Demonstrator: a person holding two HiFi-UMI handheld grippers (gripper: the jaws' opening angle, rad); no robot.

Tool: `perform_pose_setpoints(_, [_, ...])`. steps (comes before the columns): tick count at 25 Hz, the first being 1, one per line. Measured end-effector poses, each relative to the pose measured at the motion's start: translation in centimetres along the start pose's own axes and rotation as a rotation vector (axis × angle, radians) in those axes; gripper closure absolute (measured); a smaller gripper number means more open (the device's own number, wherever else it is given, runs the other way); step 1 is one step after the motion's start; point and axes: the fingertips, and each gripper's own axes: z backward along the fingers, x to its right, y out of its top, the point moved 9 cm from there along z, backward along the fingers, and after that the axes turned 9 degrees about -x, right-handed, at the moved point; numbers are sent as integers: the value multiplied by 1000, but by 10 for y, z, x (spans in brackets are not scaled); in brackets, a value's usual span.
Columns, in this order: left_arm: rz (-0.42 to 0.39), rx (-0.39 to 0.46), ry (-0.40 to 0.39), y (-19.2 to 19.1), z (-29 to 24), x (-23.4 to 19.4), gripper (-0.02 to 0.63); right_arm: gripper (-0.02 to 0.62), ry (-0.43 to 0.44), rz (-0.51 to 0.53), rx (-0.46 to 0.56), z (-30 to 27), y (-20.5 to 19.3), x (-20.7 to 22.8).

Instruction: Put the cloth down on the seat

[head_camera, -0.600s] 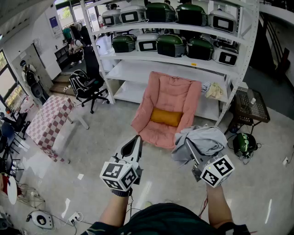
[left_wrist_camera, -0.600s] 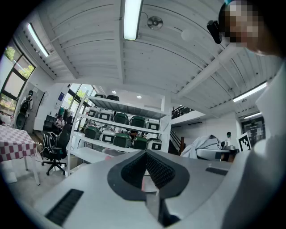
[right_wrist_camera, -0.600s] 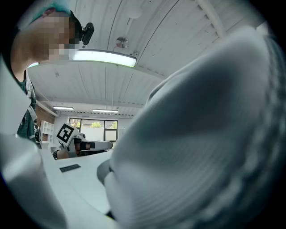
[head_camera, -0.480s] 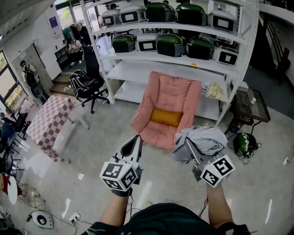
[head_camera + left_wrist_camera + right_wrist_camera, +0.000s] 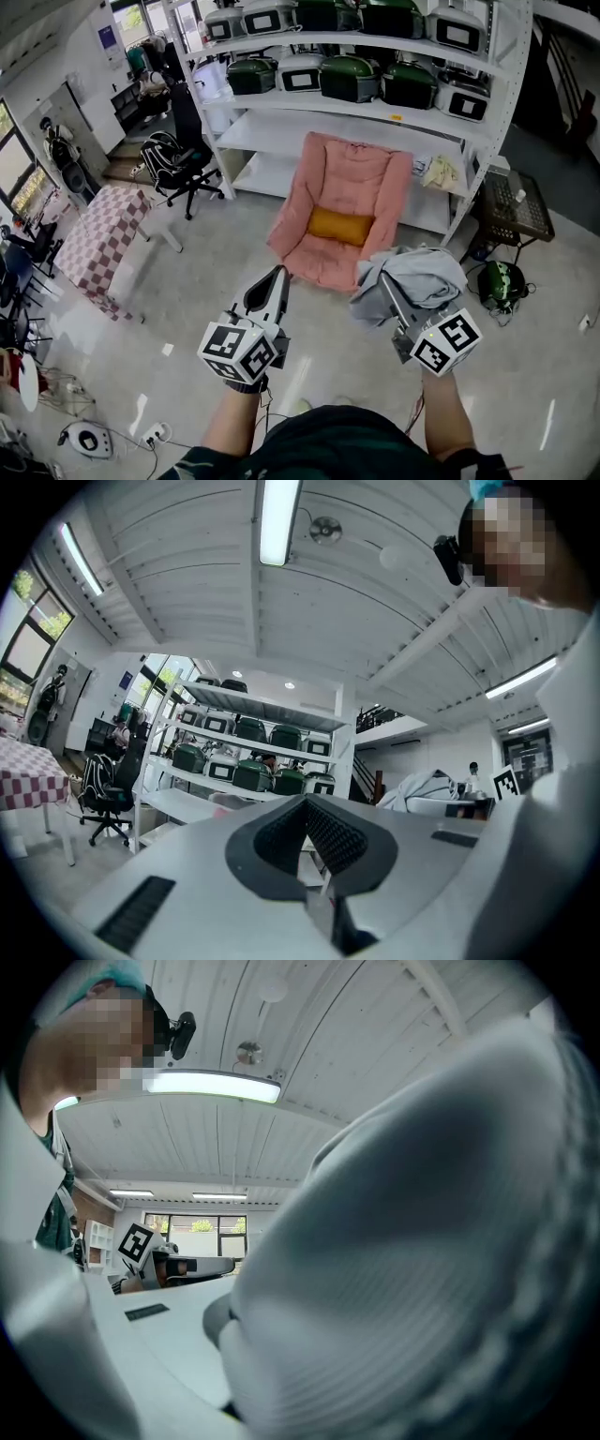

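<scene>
A grey cloth (image 5: 412,279) hangs bunched from my right gripper (image 5: 384,284), which is shut on it, above the floor just right of the seat's front. The cloth (image 5: 422,1269) fills most of the right gripper view and hides the jaw tips of that gripper (image 5: 228,1335). The seat is a pink padded chair (image 5: 349,187) with an orange cushion (image 5: 339,226), standing on the floor against the shelving. My left gripper (image 5: 275,281) is held level in front of the chair's left side, shut and holding nothing. In the left gripper view its pads (image 5: 323,832) meet at the tip.
White shelving (image 5: 375,117) with green and white cookers stands behind the chair. A black office chair (image 5: 183,159) and a checkered table (image 5: 98,246) are at the left. A dark side table (image 5: 516,206) and a green object (image 5: 502,281) lie at the right. Cables and a white device (image 5: 86,437) sit near my feet.
The scene has slid slightly up in the head view. Both grippers keep nearly the same pose, and the cloth stays in the right one.
</scene>
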Motion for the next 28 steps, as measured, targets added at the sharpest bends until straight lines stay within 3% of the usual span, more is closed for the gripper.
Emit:
perform_pose_setpoints(4, [41,12,-30,-3,-6,4,600,560,3,-18,5,9,-4,11])
perform_pose_setpoints(15, [13,-16,48,-10,-25,18,600,560,0,-30,5,27,-15,41])
perform_pose_setpoints(28, [17,-23,71,-12,-75,-22,600,558,-10,-8,-37,-21,-17,70])
